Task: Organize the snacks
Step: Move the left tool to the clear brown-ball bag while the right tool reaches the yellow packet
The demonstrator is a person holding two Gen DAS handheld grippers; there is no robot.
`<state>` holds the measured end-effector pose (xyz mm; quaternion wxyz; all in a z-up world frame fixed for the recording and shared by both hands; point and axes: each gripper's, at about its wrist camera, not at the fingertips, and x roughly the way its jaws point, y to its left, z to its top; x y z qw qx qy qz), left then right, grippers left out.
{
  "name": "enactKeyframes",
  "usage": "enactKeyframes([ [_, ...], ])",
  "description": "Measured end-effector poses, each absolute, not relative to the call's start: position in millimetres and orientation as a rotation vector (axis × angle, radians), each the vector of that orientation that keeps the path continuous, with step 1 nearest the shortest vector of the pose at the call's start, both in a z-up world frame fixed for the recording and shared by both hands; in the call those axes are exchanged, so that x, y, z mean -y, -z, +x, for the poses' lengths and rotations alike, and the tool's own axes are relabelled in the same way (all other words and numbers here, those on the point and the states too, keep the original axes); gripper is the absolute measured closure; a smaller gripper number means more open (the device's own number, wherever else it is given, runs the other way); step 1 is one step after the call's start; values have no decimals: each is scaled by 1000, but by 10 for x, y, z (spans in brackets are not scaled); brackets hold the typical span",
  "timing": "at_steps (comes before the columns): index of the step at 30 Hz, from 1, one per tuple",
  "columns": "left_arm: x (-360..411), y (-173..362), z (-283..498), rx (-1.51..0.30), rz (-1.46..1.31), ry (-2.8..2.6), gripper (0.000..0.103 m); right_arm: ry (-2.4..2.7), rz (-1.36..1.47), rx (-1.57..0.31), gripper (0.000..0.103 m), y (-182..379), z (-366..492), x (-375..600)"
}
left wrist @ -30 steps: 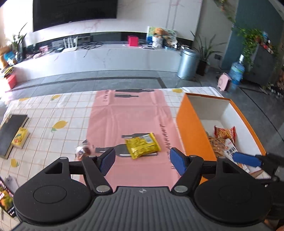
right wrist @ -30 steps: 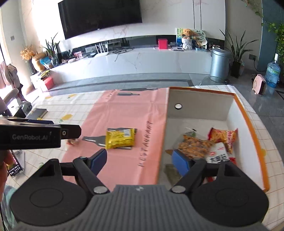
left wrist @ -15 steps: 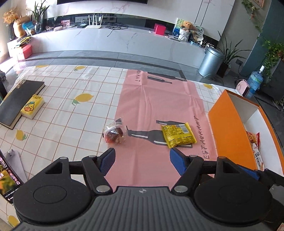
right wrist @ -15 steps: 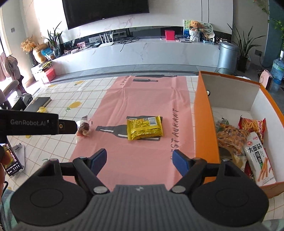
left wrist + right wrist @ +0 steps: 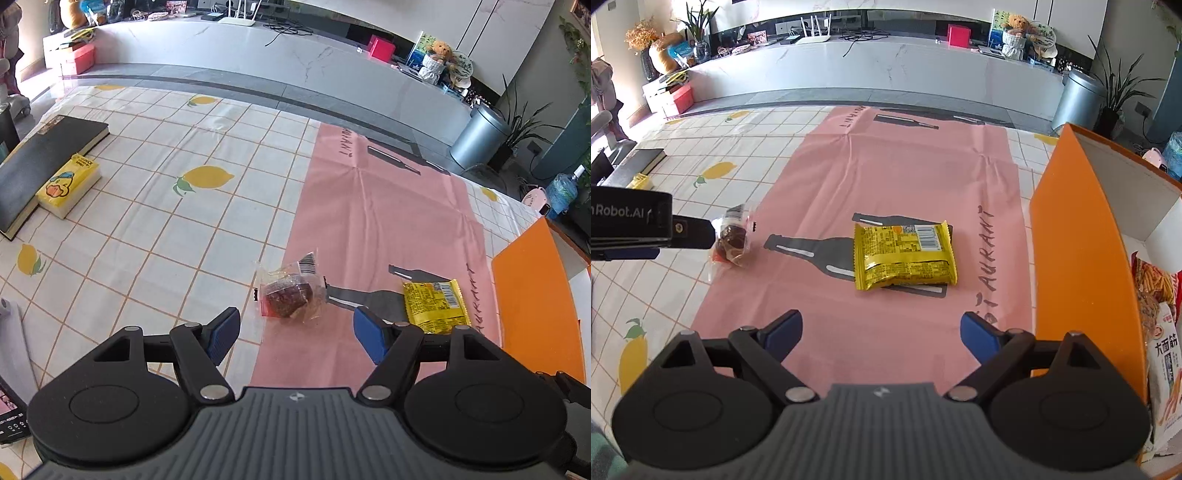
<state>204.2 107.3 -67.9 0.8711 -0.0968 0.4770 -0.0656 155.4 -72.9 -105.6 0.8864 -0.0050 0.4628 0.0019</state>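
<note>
A clear-wrapped dark snack (image 5: 290, 295) lies at the pink mat's left edge, just ahead of my open left gripper (image 5: 295, 334), nothing between its blue pads. A yellow snack packet (image 5: 905, 254) lies flat on the pink mat (image 5: 908, 173), ahead of my right gripper (image 5: 881, 334), whose jaws are opening and hold nothing. The yellow packet (image 5: 436, 304) also shows beyond the left gripper's right finger. In the right wrist view the wrapped snack (image 5: 733, 240) sits beside the left gripper's fingertip (image 5: 692, 232). The orange box (image 5: 1078, 258) stands to the right with several snack bags (image 5: 1163, 354) inside.
A black book (image 5: 40, 162) and a yellow tissue pack (image 5: 70, 184) lie at the table's left. The lemon-print tablecloth (image 5: 192, 206) covers the table. Beyond the far edge are a floor, a long white counter and a grey bin (image 5: 478, 136).
Both grippers have swung left and dropped closer to the table. The wrapped snack now lies just ahead of the left jaws, the yellow packet ahead of the right. The right jaws have widened.
</note>
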Motion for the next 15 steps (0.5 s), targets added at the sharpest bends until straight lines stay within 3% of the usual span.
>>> enactKeyframes([
  [15,-1120,1037,2304,-1014,-215,141,23,-6,187,-1051,10,1396,1941,997],
])
